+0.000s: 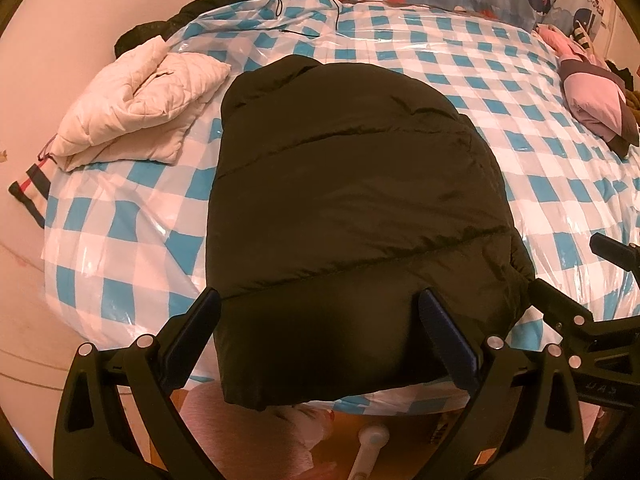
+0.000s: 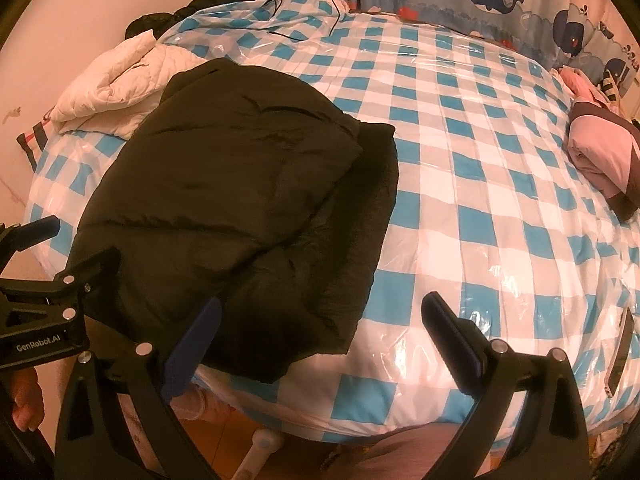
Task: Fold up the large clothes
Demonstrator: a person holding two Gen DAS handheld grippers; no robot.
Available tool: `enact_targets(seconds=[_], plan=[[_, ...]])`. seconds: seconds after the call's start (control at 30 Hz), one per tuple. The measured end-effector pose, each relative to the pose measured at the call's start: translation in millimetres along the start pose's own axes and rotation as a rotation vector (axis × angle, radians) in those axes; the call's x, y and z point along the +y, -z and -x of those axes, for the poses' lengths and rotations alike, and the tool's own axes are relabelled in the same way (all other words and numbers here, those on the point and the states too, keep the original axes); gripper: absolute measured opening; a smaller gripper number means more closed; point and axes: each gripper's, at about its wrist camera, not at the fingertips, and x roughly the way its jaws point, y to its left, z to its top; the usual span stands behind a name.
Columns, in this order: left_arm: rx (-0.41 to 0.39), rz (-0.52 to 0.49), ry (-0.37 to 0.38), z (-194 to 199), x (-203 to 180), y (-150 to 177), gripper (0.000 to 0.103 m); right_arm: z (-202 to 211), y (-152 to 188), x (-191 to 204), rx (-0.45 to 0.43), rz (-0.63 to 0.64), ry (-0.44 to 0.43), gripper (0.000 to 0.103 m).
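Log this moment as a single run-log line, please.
stage: fold in progress | black puffer jacket: folded on checked bed | left gripper: open over hem | right gripper: open, empty

Folded black puffer jacket [image 2: 240,208] fills bed's near-left, 9–12 o'clock of right gripper [image 2: 320,320]. Open blue-white checked plastic sheet [image 2: 460,200] from 12 to 3. Obstacles: cream quilted jacket [image 1: 136,108] at 10, pink-grey folded garment [image 2: 600,160] at 2, black phone [image 2: 620,348] at 4.
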Motion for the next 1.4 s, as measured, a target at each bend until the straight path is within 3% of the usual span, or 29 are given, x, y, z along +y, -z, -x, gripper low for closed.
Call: enact_targets(seconds=[1.4], plan=[[0.004, 0.025, 0.027, -1, 13, 4, 0.095, -3, 3, 12, 0.018, 0.011, -0.003, 0.096]])
